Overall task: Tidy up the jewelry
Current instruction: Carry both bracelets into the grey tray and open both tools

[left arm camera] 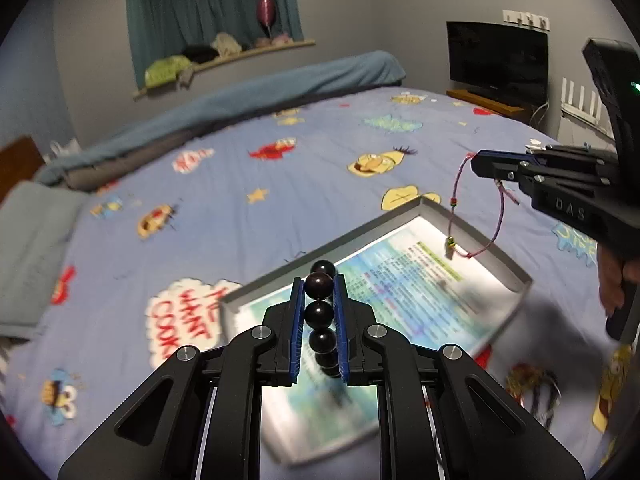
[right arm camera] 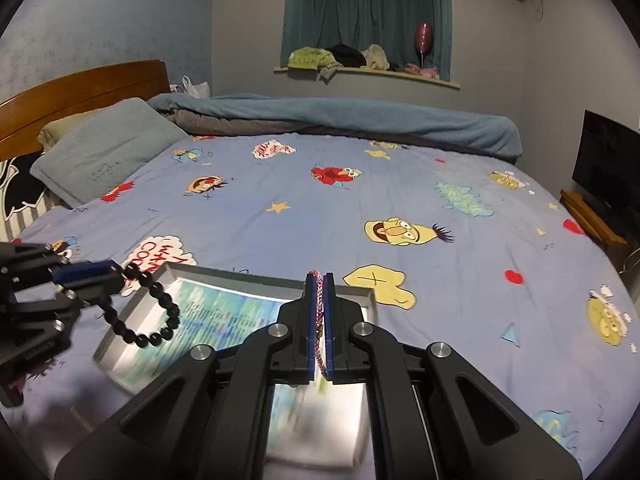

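My left gripper (left arm camera: 319, 282) is shut on a black bead bracelet (left arm camera: 319, 314) and holds it above a shallow grey tray (left arm camera: 280, 276) lined with a printed sheet. In the right wrist view the left gripper (right arm camera: 114, 274) is at the left and the black bead bracelet (right arm camera: 158, 312) hangs from it over the tray's (right arm camera: 240, 274) left corner. My right gripper (right arm camera: 319, 276) is shut on a thin pink braided cord bracelet (right arm camera: 319, 300). In the left wrist view the right gripper (left arm camera: 478, 162) holds the cord bracelet (left arm camera: 458, 208) dangling over the tray's far corner.
The tray lies on a bed with a blue cartoon-print sheet (right arm camera: 360, 208). A folded blue blanket (right arm camera: 360, 116) lies along the far side and a grey pillow (right arm camera: 104, 148) at the left. A TV (left arm camera: 496, 60) stands on a wooden stand beyond the bed.
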Available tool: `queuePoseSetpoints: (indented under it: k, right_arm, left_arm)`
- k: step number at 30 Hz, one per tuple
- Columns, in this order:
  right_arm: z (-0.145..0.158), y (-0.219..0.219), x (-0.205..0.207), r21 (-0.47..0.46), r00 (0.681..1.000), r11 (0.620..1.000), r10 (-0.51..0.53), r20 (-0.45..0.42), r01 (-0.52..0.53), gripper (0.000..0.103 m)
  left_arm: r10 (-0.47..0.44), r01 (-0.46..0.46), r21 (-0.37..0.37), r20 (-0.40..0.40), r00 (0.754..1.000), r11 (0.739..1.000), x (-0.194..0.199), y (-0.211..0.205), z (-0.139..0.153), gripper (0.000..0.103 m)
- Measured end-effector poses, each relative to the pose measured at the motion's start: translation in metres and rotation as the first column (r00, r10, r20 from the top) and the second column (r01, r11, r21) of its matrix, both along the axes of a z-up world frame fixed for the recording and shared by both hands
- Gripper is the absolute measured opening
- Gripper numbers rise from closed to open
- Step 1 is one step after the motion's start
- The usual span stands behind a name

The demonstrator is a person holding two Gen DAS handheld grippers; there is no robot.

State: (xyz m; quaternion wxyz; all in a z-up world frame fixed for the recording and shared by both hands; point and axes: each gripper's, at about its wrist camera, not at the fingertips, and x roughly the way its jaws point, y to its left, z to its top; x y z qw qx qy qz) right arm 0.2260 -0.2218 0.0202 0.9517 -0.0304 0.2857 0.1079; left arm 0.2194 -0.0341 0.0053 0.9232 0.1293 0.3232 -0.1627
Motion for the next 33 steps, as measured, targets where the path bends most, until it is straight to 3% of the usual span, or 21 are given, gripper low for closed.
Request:
queuePoseSetpoints:
  k: [7, 12, 18, 25, 27, 29, 31, 33]
  right_arm:
    - [-0.043, 0.000, 0.046, 0.048, 0.996, 0.997, -0.056, -0.068, 0.059, 0.003]
    - [-0.070, -0.006, 0.068, 0.051, 0.983, 0.992, -0.108, -0.151, 0.117, 0.003]
    - [-0.091, 0.003, 0.084, 0.008, 0.967, 0.996, -0.084, -0.241, 0.089, 0.003]
    - [-0.093, 0.011, 0.081, -0.023, 0.968, 0.998, -0.067, -0.242, 0.064, 0.003]
    - [-0.091, 0.012, 0.080, -0.024, 0.970, 0.998, -0.062, -0.236, 0.058, 0.007]
    - [-0.088, 0.012, 0.079, -0.025, 0.972, 0.998, -0.058, -0.227, 0.054, 0.026]
    - [-0.086, 0.012, 0.077, -0.024, 0.974, 0.998, -0.057, -0.218, 0.053, 0.033]
    - [-0.083, 0.012, 0.075, -0.029, 0.975, 0.998, -0.061, -0.213, 0.056, 0.033]
  left_arm:
    - [0.092, -0.097, -0.055, -0.086, 0.992, 0.994, 0.051, 0.013, -0.035, 0.015]
    - [0.162, -0.166, -0.024, -0.135, 0.978, 0.986, 0.065, 0.030, -0.061, 0.015]
    - [0.171, -0.175, 0.000, -0.188, 0.967, 0.985, 0.076, 0.036, -0.078, 0.015]
    - [0.195, -0.189, 0.052, -0.197, 0.961, 0.981, 0.077, 0.032, -0.089, 0.015]
    - [0.195, -0.189, 0.049, -0.203, 0.960, 0.981, 0.077, 0.033, -0.089, 0.018]
    - [0.191, -0.183, 0.058, -0.193, 0.962, 0.981, 0.074, 0.031, -0.087, 0.037]
    - [0.183, -0.173, 0.070, -0.178, 0.967, 0.982, 0.071, 0.029, -0.084, 0.038]
    - [0.185, -0.175, 0.070, -0.172, 0.968, 0.982, 0.069, 0.029, -0.081, 0.038]
